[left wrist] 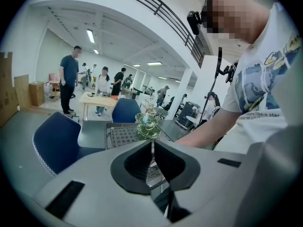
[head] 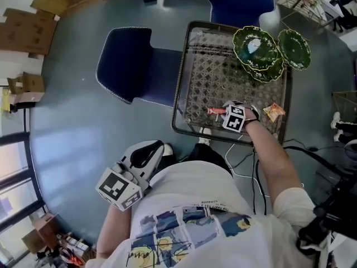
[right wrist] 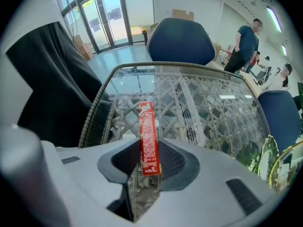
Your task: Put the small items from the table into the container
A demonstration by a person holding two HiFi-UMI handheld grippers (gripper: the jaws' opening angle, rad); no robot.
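A red snack stick lies on the glass-topped wicker table near its front edge. My right gripper points steeply down over it. In the right gripper view the stick runs lengthwise between the jaws, its near end deep inside, and the right gripper has its pads against the stick's long edges. An orange packet lies just right of that hand. The green tiered dish stands at the table's far right. My left gripper hangs by my body, off the table, shut and empty.
A blue chair stands left of the table and another behind it. Cables trail on the floor by the table's front. A second green dish overhangs the right rim. Several people stand far off.
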